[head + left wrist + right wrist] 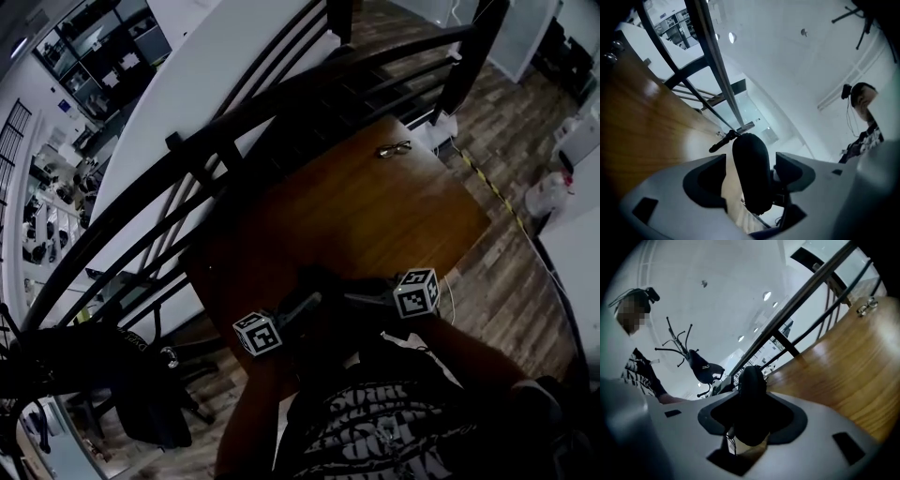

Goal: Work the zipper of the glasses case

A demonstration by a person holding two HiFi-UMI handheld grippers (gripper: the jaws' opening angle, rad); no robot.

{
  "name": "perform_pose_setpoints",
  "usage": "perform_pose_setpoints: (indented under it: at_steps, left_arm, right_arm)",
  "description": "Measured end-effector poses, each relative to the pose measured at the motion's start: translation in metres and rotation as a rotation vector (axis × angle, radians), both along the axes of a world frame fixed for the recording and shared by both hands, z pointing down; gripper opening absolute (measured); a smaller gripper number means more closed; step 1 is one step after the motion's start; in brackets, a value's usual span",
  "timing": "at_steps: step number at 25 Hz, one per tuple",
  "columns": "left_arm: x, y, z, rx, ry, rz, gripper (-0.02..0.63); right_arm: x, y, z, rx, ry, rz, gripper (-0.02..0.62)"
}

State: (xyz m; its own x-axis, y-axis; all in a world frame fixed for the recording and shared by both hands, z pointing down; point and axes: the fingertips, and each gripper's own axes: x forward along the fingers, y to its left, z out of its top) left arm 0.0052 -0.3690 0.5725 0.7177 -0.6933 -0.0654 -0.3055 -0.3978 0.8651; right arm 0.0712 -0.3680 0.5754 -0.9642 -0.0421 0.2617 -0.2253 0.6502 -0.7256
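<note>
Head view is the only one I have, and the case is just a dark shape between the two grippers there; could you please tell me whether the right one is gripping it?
Observer: Yes. In the right gripper view the right gripper has its fingers closed on the case.
Operator: Thank you. And is the left one clamped on it as well?
Observer: No. In the left gripper view the left gripper is open: the case stands between its fingers, with a clear gap beside one of them.
</note>
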Motion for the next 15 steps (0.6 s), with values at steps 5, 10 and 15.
perform_pose_setpoints:
  at_steps: [5, 10, 15]
  left_arm:
    - [0.021, 0.004, -0.046, 0.070, 0.073, 0.081, 0.328]
    - [0.029, 0.004, -0.062, 0.113, 0.011, 0.126, 0.273]
    - [0.033, 0.014, -0.082, 0.300, -0.264, 0.228, 0.268]
  right_arm:
    - [-0.008, 0.022, -0.034, 0.144, 0.020, -0.083, 0.167]
    - [-0.014, 0.035, -0.045, 0.238, 0.036, -0.142, 0.167]
    - [-0.002, 0.039, -0.052, 0.209, 0.030, -0.201, 0.167]
